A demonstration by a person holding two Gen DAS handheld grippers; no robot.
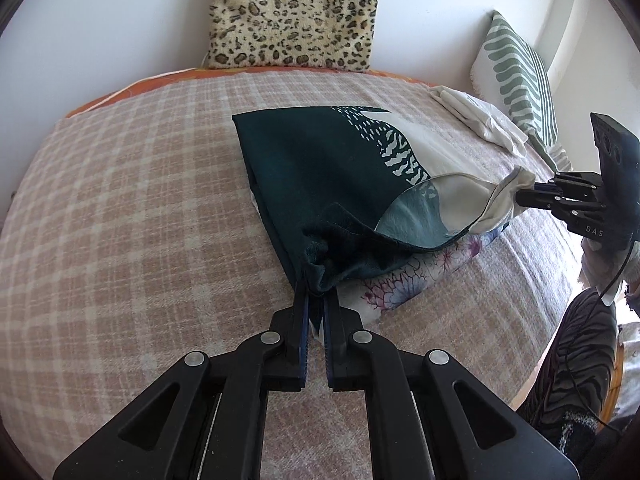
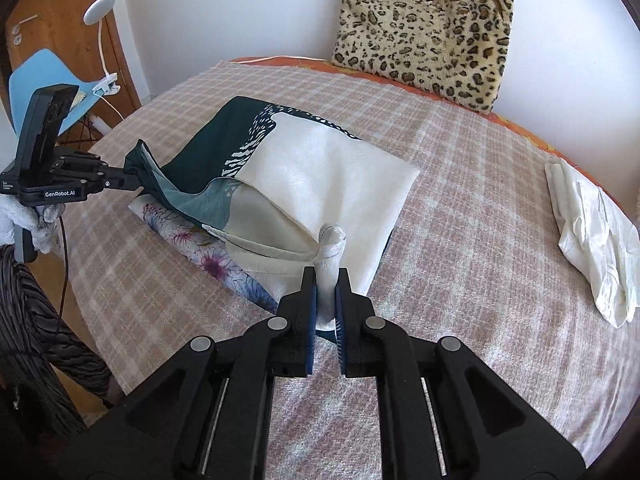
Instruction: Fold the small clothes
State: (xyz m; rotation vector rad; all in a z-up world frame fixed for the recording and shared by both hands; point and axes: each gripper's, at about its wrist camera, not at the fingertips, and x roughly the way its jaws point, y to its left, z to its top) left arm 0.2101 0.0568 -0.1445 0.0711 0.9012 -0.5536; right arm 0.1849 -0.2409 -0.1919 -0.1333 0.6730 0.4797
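While my left tongs [image 1: 316, 300] pinch the dark green corner of the cloth [image 1: 320, 168] between nearly closed fingers, my right tongs [image 2: 327, 280] clamp a bunched cream corner of the same piece, the fabric standing up in a small twist between the pads. Both corners hang just above the bed [image 1: 120, 200], which wears a pink-and-cream checked blanket, and the cloth sags between my two grips as a folded layer, its near edge lifted and its far part lying flat. It is teal on one side and cream on the other, with a band of white dashes and stripes where the colours meet. Underneath its near edge lies a floral fabric [image 1: 404, 280] with purple and blue blooms, touching the cloth and resting on the blanket. From the right wrist view I see my left hand in a white glove [image 2: 24, 220] gripping the handle of the other tool. Further off to the right, well apart from the cloth, a folded white garment [image 2: 592, 232] lies on the blanket. At the far edge a leopard-print cushion [image 1: 292, 12] leans against the white wall, and a green-and-white striped pillow [image 1: 520, 76] stands beside the white garment.
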